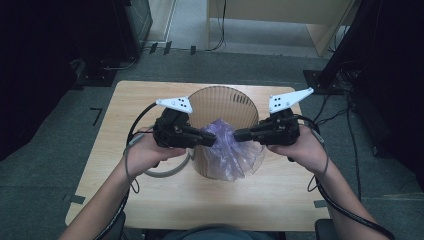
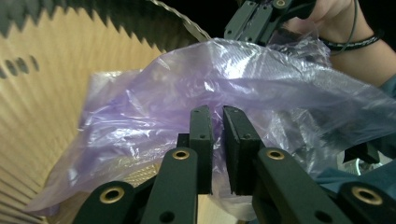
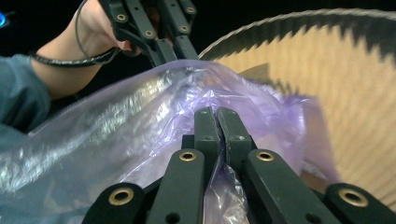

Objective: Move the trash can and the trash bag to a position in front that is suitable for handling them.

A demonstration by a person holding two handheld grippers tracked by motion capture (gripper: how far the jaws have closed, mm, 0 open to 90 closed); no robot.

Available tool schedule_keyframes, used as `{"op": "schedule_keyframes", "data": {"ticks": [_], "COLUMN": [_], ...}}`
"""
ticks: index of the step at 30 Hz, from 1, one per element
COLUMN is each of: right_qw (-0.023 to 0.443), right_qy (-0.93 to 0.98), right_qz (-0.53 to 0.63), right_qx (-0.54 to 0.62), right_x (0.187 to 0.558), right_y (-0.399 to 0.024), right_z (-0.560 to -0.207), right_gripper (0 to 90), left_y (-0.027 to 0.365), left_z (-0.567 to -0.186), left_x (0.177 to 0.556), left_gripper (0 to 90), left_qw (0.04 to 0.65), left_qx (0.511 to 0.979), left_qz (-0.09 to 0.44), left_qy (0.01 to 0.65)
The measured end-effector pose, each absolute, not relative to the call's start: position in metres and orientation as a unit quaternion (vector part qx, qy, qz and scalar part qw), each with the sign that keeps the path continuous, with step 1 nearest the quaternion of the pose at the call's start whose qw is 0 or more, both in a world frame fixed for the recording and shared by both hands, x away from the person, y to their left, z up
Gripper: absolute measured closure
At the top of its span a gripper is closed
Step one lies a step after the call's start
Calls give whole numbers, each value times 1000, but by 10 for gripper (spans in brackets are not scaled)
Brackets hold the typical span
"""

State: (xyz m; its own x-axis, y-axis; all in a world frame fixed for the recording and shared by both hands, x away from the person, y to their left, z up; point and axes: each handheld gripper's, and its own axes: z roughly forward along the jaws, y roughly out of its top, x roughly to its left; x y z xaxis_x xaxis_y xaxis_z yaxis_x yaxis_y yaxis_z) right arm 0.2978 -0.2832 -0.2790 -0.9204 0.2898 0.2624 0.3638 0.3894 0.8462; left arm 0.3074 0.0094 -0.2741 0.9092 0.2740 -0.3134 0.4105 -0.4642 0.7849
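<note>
Left tool (image 1: 212, 142) and right tool (image 1: 239, 134) pinching purple bag (image 1: 227, 150), bin (image 1: 220, 100) floor hidden

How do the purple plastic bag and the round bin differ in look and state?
The plastic bag is thin, see-through purple and crumpled; the bin is tan, opaque and ribbed. The bag is pinched by the left hand-held gripper and the right hand-held gripper; the bin stands upright on the table, gripped by neither. The bag is bunched in the bin's front part; the bin's far inner wall is bare.

Left gripper (image 1: 212, 141) and right gripper (image 1: 239, 134) face each other, jaws clamped, forearms angling in from below.
</note>
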Motion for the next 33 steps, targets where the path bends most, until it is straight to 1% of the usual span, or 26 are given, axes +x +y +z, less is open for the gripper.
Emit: {"op": "schedule_keyframes", "data": {"ticks": [1, 3, 8, 13, 23, 33], "right_qw": [32, 27, 20, 8, -16, -22], "right_qy": [-828, -824, -816, -811, -810, -803], "right_qz": [-522, -525, -530, -530, -513, -503], "right_qx": [-205, -212, -229, -248, -283, -319], "right_x": [302, 307, 318, 329, 342, 354], "right_y": [-287, -290, -296, -305, -324, -342], "right_z": [-275, -272, -268, -266, -268, -278], "right_gripper": [888, 888, 888, 889, 890, 899], "left_y": [14, 18, 29, 44, 65, 78], "left_z": [-271, -268, -263, -262, -262, -268], "left_x": [313, 316, 326, 340, 356, 368], "left_gripper": [851, 861, 872, 875, 881, 887], "left_qw": [483, 488, 496, 506, 509, 510], "left_qx": [846, 842, 834, 821, 813, 807], "left_qz": [-70, -64, -51, -44, -13, -13], "left_qy": [216, 221, 234, 261, 281, 298]}}
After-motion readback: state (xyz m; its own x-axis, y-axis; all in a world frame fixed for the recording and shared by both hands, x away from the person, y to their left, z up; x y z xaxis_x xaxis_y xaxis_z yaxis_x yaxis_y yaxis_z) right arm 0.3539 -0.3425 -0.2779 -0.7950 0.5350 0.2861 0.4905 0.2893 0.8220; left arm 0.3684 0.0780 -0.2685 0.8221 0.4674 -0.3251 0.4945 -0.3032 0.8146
